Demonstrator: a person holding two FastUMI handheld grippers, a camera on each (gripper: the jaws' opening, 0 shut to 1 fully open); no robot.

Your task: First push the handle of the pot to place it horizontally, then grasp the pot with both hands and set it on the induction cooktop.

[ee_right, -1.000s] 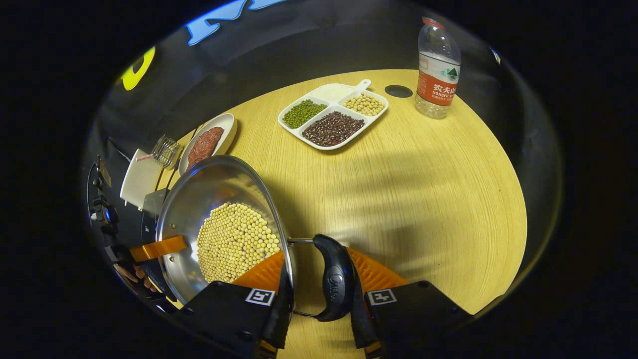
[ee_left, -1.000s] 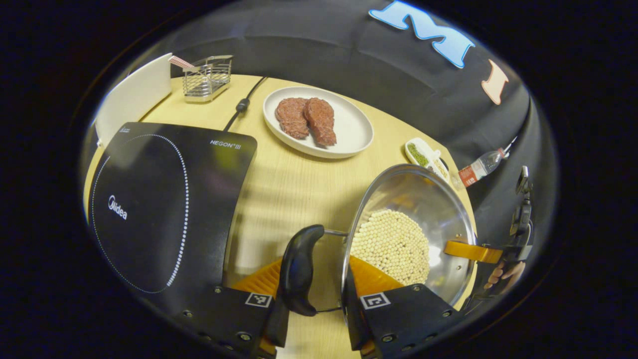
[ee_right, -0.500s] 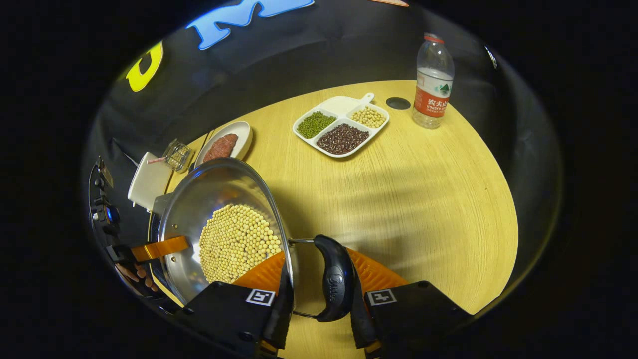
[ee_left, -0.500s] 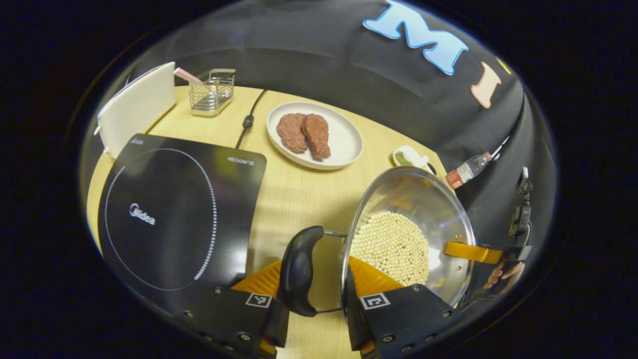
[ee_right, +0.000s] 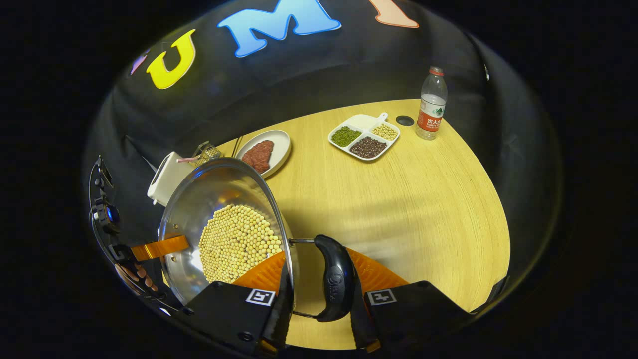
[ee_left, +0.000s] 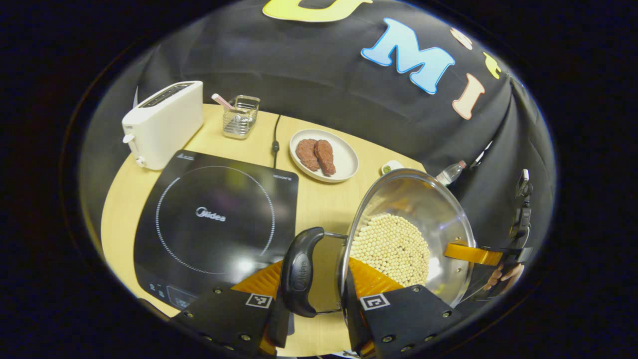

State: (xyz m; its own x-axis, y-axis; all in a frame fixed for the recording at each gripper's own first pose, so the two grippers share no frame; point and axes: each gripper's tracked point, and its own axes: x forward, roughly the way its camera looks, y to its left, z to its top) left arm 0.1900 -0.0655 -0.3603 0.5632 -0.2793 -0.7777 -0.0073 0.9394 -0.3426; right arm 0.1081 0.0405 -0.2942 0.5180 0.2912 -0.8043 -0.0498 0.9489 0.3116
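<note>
A steel pot (ee_left: 438, 209) with a layer of pale beans hangs in the air above the table, held from both sides. My left gripper (ee_left: 311, 311) is shut on its black side handle (ee_left: 299, 271). In the right gripper view, my right gripper (ee_right: 316, 311) is shut on the opposite black handle (ee_right: 336, 279) of the pot (ee_right: 209, 199). Each gripper shows at the pot's far rim in the other's view: the right gripper (ee_left: 473, 253) and the left gripper (ee_right: 159, 248). The black induction cooktop (ee_left: 214, 219) lies on the table to the left of the pot, lower than it.
A white toaster (ee_left: 164, 122) and a wire rack (ee_left: 240, 115) stand behind the cooktop. A plate with two meat patties (ee_left: 324, 154) lies beyond the pot. A divided bean tray (ee_right: 364, 136) and a water bottle (ee_right: 431, 104) sit at the far table edge.
Both grippers have risen with the pot between them, so the table and cooktop look smaller and farther below. The toaster has come fully into sight. Both grips are unchanged.
</note>
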